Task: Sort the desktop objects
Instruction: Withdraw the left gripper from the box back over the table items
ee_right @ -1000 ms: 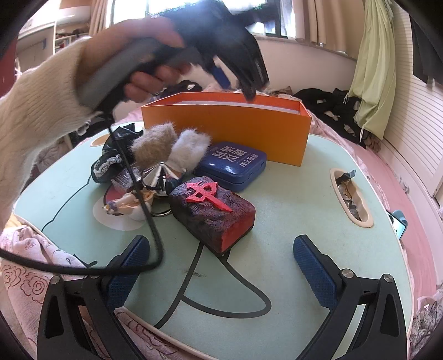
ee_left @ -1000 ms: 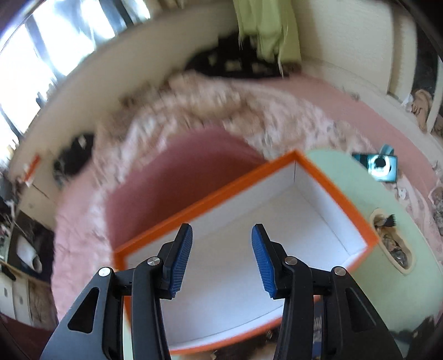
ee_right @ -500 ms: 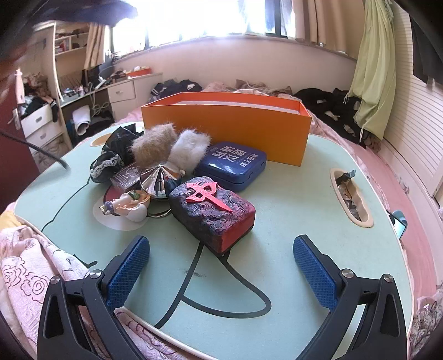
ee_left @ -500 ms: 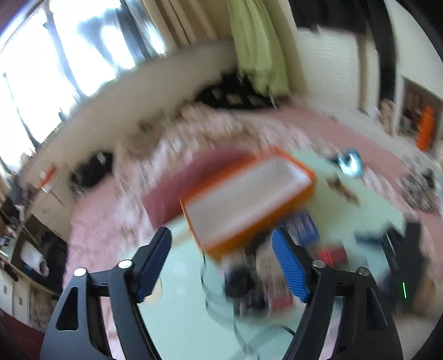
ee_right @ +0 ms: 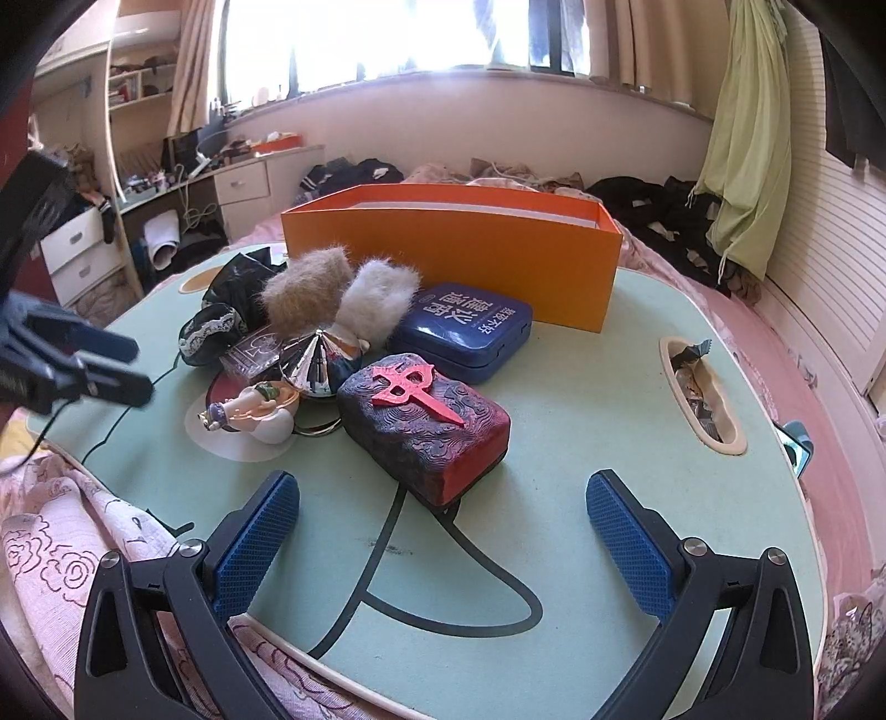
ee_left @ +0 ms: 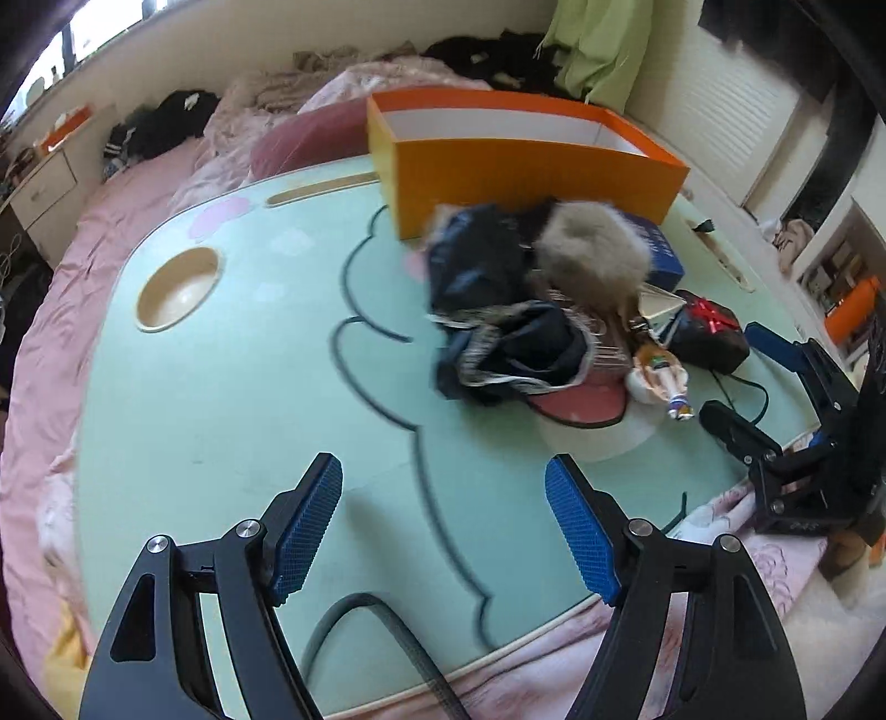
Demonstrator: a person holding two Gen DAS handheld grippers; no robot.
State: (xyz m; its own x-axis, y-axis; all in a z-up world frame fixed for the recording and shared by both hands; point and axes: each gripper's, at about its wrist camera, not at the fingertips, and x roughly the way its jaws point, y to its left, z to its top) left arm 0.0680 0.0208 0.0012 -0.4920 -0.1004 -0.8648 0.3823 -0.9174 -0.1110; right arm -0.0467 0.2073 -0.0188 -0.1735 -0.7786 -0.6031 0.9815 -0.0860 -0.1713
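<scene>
where it rests, orange box (ee_right: 451, 260) long axis crosswise.

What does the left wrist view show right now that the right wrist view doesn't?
Only the left wrist view shows the round recess in the table and the pile's far side, mostly dark fabric.

Only the right wrist view shows the window, the drawers and the blue tin's whole lid.

Both show the orange box, fur pompoms, figurine, red-and-black block.
</scene>
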